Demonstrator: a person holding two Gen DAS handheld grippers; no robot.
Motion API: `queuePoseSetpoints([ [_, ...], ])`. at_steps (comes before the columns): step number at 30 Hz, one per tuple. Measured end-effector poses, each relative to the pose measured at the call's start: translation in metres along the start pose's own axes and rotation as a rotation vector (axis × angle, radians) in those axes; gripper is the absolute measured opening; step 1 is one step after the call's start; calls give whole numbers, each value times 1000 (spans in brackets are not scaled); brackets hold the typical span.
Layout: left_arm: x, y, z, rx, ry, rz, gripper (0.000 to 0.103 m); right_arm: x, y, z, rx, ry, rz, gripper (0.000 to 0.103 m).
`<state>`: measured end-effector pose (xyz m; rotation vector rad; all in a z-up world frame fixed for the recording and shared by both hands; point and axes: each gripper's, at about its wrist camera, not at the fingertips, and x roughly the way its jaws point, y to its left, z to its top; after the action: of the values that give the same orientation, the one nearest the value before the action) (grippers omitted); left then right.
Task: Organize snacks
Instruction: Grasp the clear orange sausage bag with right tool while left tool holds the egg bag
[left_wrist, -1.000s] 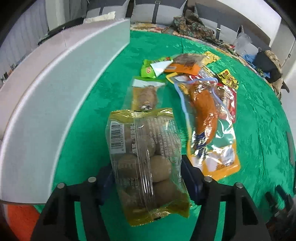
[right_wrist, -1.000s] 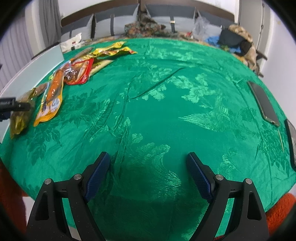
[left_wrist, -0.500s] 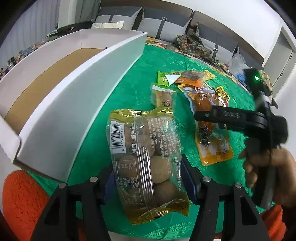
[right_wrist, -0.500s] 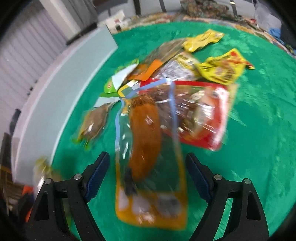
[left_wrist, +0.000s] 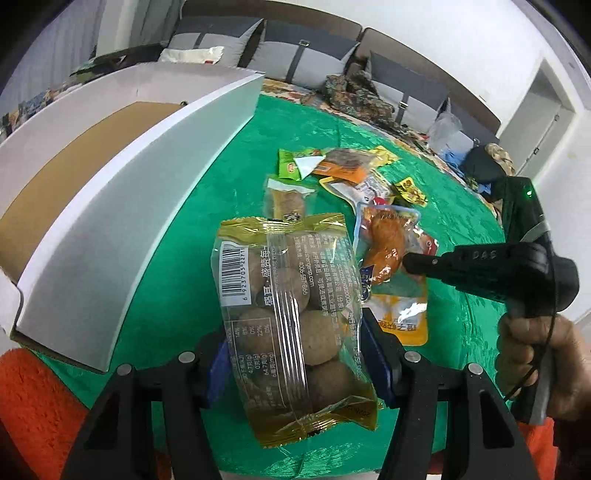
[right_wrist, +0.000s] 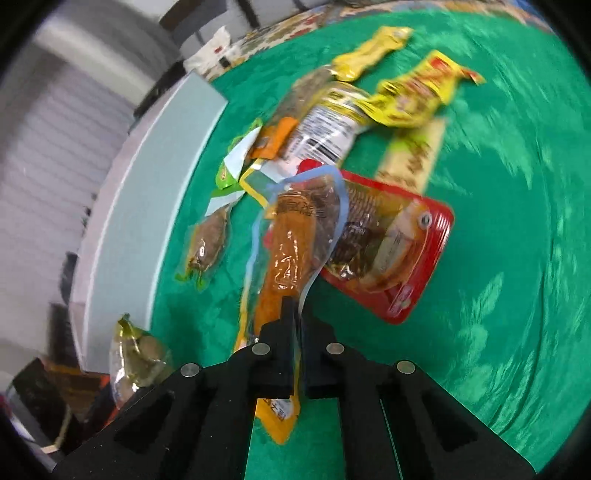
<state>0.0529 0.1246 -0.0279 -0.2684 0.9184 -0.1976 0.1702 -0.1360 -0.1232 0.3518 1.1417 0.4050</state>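
Left claw: pinching the egg pack across its lower half, blue pads on both side edges. The pack stands up from the claw, long axis running away from the camera, barcode face toward the lens. It looks to be off the table.

Box: white, open-topped, brown floor visible, lying to the left of the left claw and just beside it. Its near long wall runs roughly parallel to the pack's long axis. Judgement: the drop calls for a sideways carry leftward over that wall; little or no rotation of the pack needed. The left claw is the nearer one to the box.

Right claw: pressed together on the orange pouch, gripping it edge-on near its lower end. The pouch's long axis points forward from the claw, its far end over the red pack. Whether the pouch is clear of the table, cannot tell; frame is motion-blurred. In the right wrist view the box wall lies to the left and ahead, well apart from this claw, with the small brown sachet between.

Remaining pile: green, orange and yellow packets farther out on the table.

Judgement: both claws loaded, neither item boxed yet. The left can go first; the right has the longer leftward travel and must cross the left's path.
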Motion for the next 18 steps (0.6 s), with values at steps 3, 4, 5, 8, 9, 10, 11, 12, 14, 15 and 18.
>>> queuePoseSetpoints([
  [3, 1, -3, -1, 13, 3, 5, 61, 0, 4, -5, -47, -27, -106, 25],
  [4, 1, -4, -1, 15, 4, 8, 61, 1, 9, -6, -64, -32, -165, 40],
  [5, 2, -4, -2, 14, 3, 12, 61, 1, 16, -6, -76, -35, -217, 71],
  [8, 0, -3, -2, 4, -2, 24, 61, 2, 40, 3, -72, -94, -322, 74],
  [9, 0, -2, -3, 2, -3, 29, 61, 9, 49, 7, -70, -95, -339, 74],
  [10, 0, -2, -3, 3, -5, 34, 61, 20, 59, 10, -83, -80, -357, 74],
  [11, -1, -2, -4, 5, -6, 41, 61, 37, 69, 14, -122, -40, -368, 77],
  [12, -2, -1, -5, 9, -8, 49, 61, 49, 73, 13, -161, 7, -413, 83],
  [14, -2, 3, -8, 9, -4, 58, 62, 70, 80, 11, -242, 13, -559, 85],
  [15, -2, 4, -9, 5, 0, 59, 61, 73, 79, 11, -252, 2, -580, 83],
  [18, 2, 8, -8, -17, 10, 50, 62, 55, 55, 12, -170, -55, -452, 61],
])
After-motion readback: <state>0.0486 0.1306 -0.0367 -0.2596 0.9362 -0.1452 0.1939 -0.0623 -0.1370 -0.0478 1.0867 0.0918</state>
